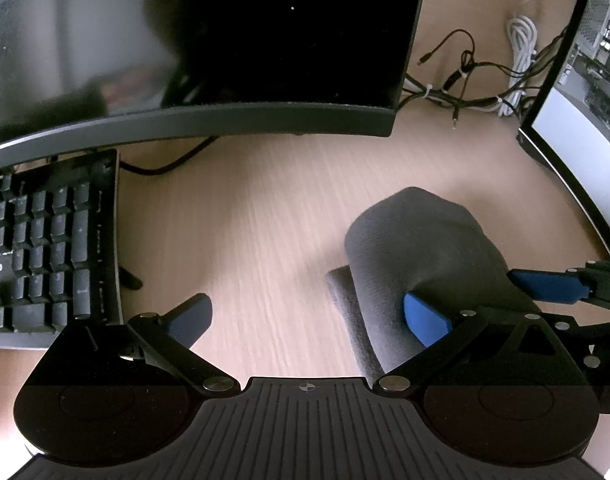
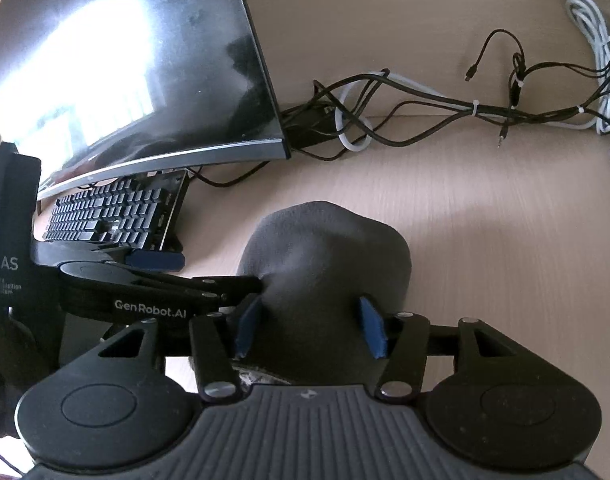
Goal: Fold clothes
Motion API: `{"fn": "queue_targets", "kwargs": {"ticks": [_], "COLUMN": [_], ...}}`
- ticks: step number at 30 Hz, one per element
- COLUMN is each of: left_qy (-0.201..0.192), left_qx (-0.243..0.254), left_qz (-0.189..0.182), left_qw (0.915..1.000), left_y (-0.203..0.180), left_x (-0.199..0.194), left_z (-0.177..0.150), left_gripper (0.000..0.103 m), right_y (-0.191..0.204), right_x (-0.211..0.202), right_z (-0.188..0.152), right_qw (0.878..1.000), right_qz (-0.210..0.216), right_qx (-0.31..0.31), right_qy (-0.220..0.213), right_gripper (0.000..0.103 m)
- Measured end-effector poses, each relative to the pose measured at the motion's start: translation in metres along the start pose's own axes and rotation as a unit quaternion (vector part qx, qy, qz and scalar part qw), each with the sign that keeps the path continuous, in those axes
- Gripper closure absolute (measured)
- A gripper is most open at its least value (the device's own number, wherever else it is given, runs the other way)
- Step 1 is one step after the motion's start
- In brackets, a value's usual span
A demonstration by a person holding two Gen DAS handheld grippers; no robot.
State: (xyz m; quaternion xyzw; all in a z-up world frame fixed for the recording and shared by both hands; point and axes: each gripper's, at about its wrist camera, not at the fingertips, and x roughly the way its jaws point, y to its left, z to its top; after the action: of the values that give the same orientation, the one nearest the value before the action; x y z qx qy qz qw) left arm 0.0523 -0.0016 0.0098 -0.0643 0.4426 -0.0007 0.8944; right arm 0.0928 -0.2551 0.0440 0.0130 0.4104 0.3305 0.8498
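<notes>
A dark grey garment [image 2: 325, 252] is bunched into a rounded mound on the wooden desk [image 2: 485, 240]. My right gripper [image 2: 309, 328] straddles its near end, both blue pads [image 2: 371, 328] pressed into the fabric, which puckers at the left pad. In the left wrist view the garment [image 1: 417, 240] lies to the right, a lighter folded layer showing beneath it. My left gripper [image 1: 309, 316] stands wide open; its right fingertip [image 1: 425, 320] touches the cloth's near edge and its left fingertip [image 1: 189, 318] hovers over bare desk. One right gripper finger [image 1: 549, 286] shows at the cloth's right side.
A curved monitor [image 1: 225, 60] stands close behind, with a black keyboard [image 1: 45, 248] under its left end. Tangled black and white cables [image 2: 445, 112] lie at the back right. A second monitor [image 1: 577, 140] borders the right side. Bare desk lies between keyboard and garment.
</notes>
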Motion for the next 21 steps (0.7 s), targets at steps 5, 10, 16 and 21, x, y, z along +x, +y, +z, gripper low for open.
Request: {"fn": "queue_targets", "kwargs": {"ticks": [5,10,16,21], "left_qy": [0.007,0.005,0.026,0.041], "left_qx": [-0.028,-0.041,-0.066,-0.069], "left_qz": [-0.017,-0.014,-0.036,-0.049], "left_qw": [0.9994,0.9990,0.9968,0.9956], "left_y": [0.009,0.016,0.021,0.019], "left_x": [-0.003,-0.014,-0.006,-0.002], "left_z": [0.001,0.000,-0.002,-0.004], "left_gripper": [0.000,0.000,0.000,0.000], "right_y": [-0.009,-0.020,-0.038,-0.040], "right_x": [0.004,0.018,0.030,0.027], "right_z": [0.003,0.002,0.000,-0.002], "right_qw": [1.000,0.999,0.994,0.992], "right_qz": [0.013,0.012,0.052,0.066], "right_qx": [0.011,0.035,0.091,0.092], "right_qy": [-0.004,0.011,0.036,0.050], "right_gripper": [0.032,0.014,0.016,0.023]}}
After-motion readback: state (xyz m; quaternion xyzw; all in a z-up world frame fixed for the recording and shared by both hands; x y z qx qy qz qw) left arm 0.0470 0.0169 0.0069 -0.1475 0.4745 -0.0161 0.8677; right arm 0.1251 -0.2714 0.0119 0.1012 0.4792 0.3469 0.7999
